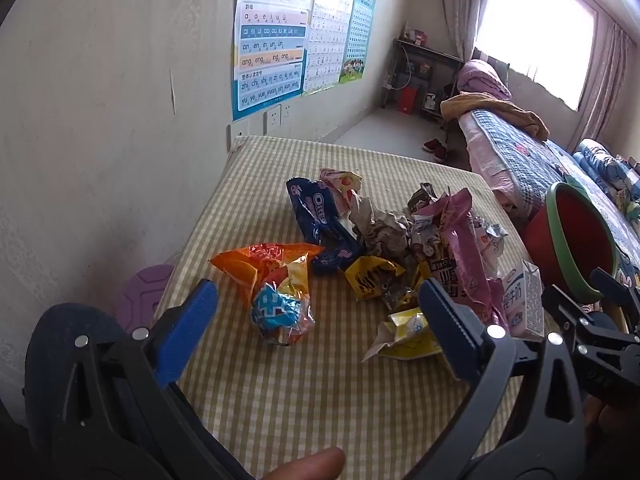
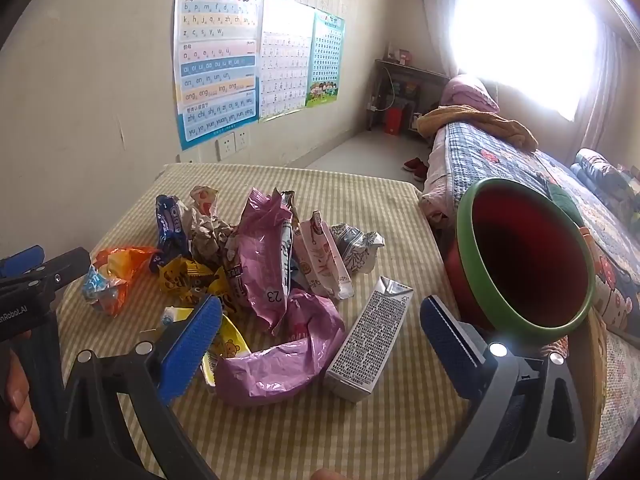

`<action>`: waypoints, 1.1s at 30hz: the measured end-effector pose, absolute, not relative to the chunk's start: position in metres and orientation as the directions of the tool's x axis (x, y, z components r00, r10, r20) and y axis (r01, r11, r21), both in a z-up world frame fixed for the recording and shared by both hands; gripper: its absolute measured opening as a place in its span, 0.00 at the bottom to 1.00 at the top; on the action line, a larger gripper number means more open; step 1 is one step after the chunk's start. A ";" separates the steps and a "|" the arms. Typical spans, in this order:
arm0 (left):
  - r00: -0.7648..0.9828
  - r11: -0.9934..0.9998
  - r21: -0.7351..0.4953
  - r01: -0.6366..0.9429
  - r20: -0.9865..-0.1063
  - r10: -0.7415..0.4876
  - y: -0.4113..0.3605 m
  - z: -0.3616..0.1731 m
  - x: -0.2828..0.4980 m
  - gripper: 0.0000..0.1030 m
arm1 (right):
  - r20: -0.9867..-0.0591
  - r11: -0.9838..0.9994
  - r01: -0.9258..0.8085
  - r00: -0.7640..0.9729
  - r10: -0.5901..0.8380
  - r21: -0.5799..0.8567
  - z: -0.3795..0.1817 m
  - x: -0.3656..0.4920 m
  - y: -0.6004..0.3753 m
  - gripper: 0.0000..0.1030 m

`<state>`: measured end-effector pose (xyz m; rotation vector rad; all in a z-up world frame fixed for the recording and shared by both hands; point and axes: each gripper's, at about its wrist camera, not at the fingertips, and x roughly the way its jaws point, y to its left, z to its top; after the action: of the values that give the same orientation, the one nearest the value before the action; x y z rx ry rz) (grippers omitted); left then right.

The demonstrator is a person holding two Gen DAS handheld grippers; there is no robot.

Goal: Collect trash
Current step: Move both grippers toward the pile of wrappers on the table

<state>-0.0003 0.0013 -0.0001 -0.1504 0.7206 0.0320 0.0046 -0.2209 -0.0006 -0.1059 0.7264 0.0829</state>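
A: What is lying on the checked tablecloth (image 2: 360,432) right now?

B: A heap of trash is sitting in the middle of it. An orange snack bag (image 1: 266,276) is lying nearest the left gripper (image 1: 318,320), with a dark blue Oreo wrapper (image 1: 320,220) just behind it and a yellow wrapper (image 1: 370,278) beside that.

A: And what is showing on the right side?

B: A crumpled pink bag (image 2: 262,256) is standing up in the heap, and a purple plastic bag (image 2: 280,356) is lying flattened in front of it. A small milk carton (image 2: 368,340) is lying on its side just beside the purple bag, between it and the bin.

A: Where is the bin sitting?

B: A red bin with a green rim (image 2: 528,256) is tilting toward the table at its right edge, its mouth facing the trash, near the bed (image 2: 500,160).

A: How are the grippers standing?

B: The left gripper is hovering released, its blue pads spread wide with the orange bag in the gap beyond them, gripping nothing. The right gripper (image 2: 320,336) is also gaping, its fingers either side of the purple bag and the carton, clasping neither
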 end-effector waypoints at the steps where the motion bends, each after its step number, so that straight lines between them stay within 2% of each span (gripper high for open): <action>1: 0.750 0.989 -0.125 -0.080 -0.661 -0.023 0.001 0.000 0.000 0.96 | -0.668 0.992 -0.110 0.743 0.039 -0.065 -0.001 0.006 -0.222 0.93; 33: 0.718 0.991 -0.099 -0.090 -0.696 -0.005 -0.002 -0.006 0.005 0.96 | -0.685 0.993 -0.095 0.729 0.020 -0.073 -0.007 0.006 -0.224 0.93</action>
<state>0.0055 -0.0023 -0.0062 -0.1295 0.7693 0.0470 0.0058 -0.2237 -0.0067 -0.1056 0.7521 0.0635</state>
